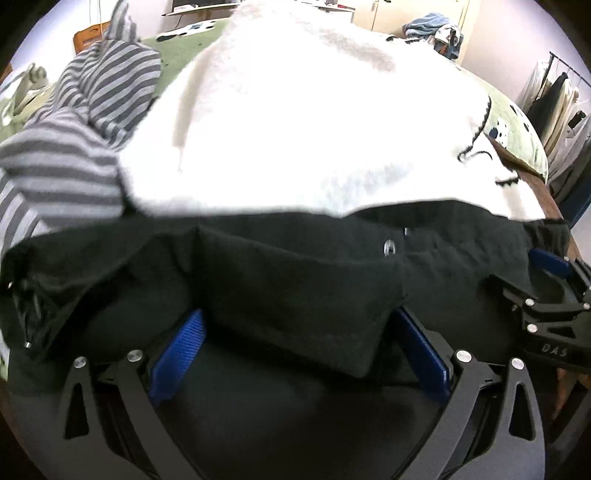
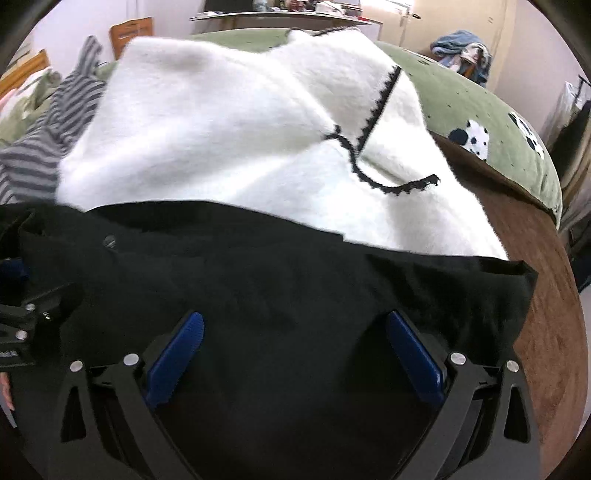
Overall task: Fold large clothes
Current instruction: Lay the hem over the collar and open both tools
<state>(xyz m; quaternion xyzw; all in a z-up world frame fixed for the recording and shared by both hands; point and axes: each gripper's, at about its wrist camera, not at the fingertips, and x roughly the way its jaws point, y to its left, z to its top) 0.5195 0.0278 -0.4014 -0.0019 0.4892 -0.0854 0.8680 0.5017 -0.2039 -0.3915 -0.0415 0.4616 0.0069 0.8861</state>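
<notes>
Below both spread-wide tongs, one black garment (image 1: 295, 280) lies crosswise, its long axis running side to side: left gripper (image 1: 301, 354) has a fold between its blue pads, right gripper (image 2: 295, 354) hovers over flat cloth. Beyond them: one white fluffy garment (image 2: 221, 147) (black-trimmed), one striped garment (image 1: 92, 110).

Black garment (image 1: 295, 280) covers the fingertips of the left hand-held gripper (image 1: 299, 350), so grip unclear; its near edge is cut off. Right hand-held gripper (image 2: 295, 350) fingertips blend into dark cloth. White garment (image 1: 295, 110) blurred, overexposed. Shelf items (image 2: 295, 7) too small.
</notes>
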